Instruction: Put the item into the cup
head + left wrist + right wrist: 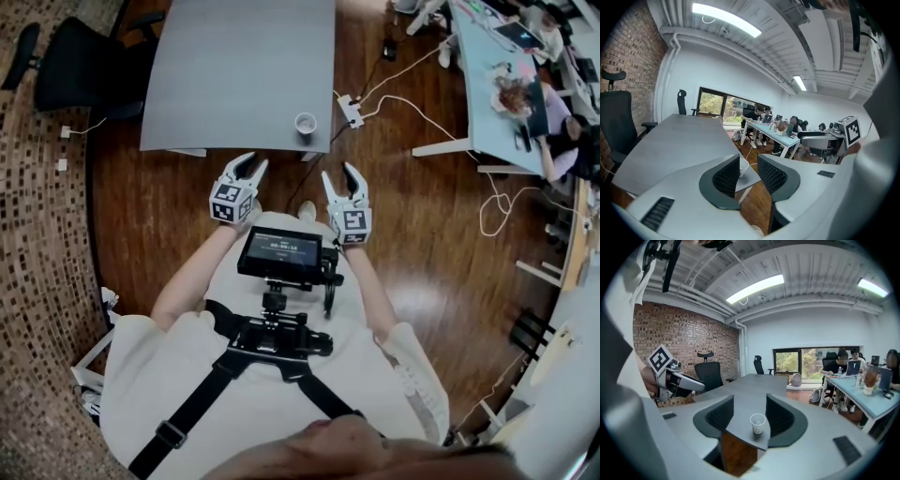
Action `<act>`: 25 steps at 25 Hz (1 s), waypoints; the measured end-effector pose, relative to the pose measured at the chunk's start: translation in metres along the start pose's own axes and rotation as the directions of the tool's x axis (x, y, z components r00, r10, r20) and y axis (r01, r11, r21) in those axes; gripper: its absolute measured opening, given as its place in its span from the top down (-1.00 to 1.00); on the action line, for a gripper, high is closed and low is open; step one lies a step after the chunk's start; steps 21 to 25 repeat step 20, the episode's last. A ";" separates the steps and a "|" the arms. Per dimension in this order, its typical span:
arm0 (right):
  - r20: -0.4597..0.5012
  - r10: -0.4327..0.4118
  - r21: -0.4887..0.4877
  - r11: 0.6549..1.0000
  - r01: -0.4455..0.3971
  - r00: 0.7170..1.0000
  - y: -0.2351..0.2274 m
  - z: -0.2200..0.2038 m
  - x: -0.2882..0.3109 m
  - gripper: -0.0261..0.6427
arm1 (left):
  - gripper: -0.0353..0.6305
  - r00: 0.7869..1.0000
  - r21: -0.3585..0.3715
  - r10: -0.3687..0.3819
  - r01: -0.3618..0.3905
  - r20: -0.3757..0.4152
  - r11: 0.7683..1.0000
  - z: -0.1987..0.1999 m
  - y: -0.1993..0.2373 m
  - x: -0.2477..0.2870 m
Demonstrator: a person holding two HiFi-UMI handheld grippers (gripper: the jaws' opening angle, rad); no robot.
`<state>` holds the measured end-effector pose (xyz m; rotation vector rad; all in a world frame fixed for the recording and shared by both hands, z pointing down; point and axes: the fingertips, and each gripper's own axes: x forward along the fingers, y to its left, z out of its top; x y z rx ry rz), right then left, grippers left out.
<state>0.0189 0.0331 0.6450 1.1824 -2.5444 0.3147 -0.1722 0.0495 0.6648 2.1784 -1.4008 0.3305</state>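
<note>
While the person stands back from the table (pixel 234 66), both tools are up at chest height and neither has anything in it. Left gripper (pixel 248 164): jaws well apart, nothing between the pads, only the far-off cup (pixel 306 123) framed in the gap in its own view. Right gripper (pixel 339 180): same story, jaws wide, bare, with the cup sitting square in the middle of its view.

That cup stands upright at the table's near edge, close to the right corner, well apart from both grippers. And the item? It's nowhere to be seen. The tabletop looks bare apart from the cup. The right gripper view shows something dark low inside the cup, but it's too small to call as contents or shadow.

So for progress, I'd read it one of two ways: either nothing has begun and the item has yet to be found and picked up, or it already lies in the cup and the job is done. If it's the first, everything is left: fetch, carry, drop in.
</note>
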 end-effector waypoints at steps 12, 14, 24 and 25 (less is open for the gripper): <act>0.004 -0.057 0.001 0.998 0.057 0.998 -0.008 -0.006 -0.003 0.23 | 0.53 0.998 0.042 -0.057 0.058 -0.022 0.997 0.004 -0.005 0.014; 0.007 -0.065 0.009 0.998 0.065 0.998 -0.008 -0.003 -0.005 0.23 | 0.53 0.998 0.043 -0.062 0.064 -0.029 0.997 0.003 -0.006 0.016; 0.002 -0.079 0.016 0.997 0.079 0.997 -0.012 -0.003 -0.007 0.23 | 0.53 0.996 0.047 -0.070 0.073 -0.052 0.996 -0.002 -0.008 0.020; 0.002 -0.079 0.016 0.997 0.079 0.997 -0.012 -0.003 -0.007 0.23 | 0.53 0.996 0.047 -0.070 0.073 -0.052 0.996 -0.002 -0.008 0.020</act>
